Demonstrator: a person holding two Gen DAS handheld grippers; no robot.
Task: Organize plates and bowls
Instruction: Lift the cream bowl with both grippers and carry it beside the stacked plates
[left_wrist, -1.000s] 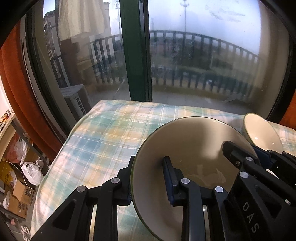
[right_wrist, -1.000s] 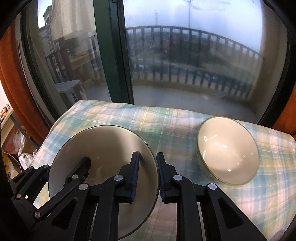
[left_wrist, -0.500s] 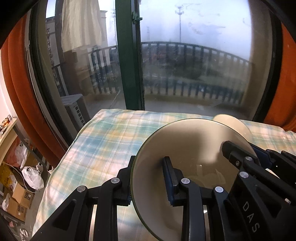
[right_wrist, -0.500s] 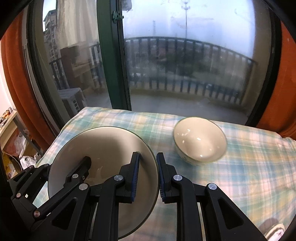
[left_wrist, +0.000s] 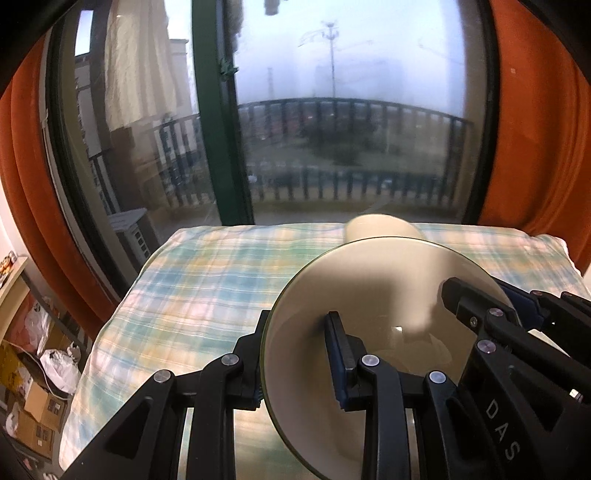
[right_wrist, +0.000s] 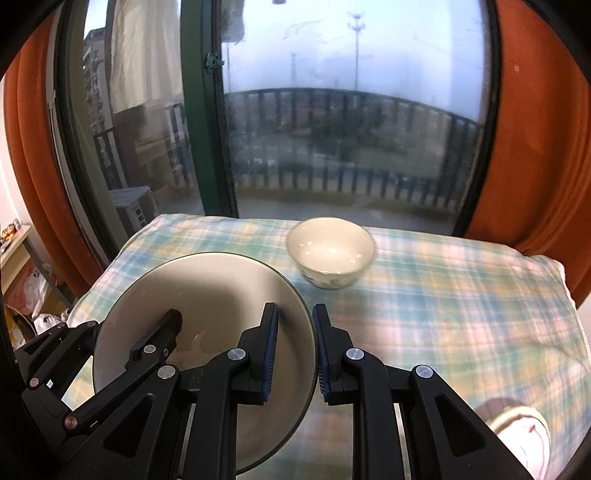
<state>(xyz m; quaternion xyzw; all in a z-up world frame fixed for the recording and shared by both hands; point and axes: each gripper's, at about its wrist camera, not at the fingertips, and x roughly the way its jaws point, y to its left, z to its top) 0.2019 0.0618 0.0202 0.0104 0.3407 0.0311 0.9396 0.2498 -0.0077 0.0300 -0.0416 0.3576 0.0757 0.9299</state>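
Observation:
A cream plate with a dark green rim (left_wrist: 380, 295) (right_wrist: 218, 291) is held up above the checked tablecloth (left_wrist: 207, 280) (right_wrist: 443, 295). My left gripper (left_wrist: 299, 354) is shut on its left rim, and my right gripper (right_wrist: 295, 350) is shut on its right rim. Each gripper also shows in the other's view, the right gripper (left_wrist: 491, 325) and the left gripper (right_wrist: 122, 354). A cream bowl (right_wrist: 331, 251) stands upright on the cloth beyond the plate; in the left wrist view only its top (left_wrist: 384, 229) shows behind the plate.
A large window with a green frame (right_wrist: 207, 122) and orange curtains (right_wrist: 535, 147) stands behind the table. A shelf, boxes and bags (left_wrist: 33, 373) lie off the table's left edge. A small white and brown object (right_wrist: 517, 439) sits at the front right.
Both grippers have lifted and pulled back with the plate between them. The bowl now looks smaller and farther away, and more of the window and curtains shows.

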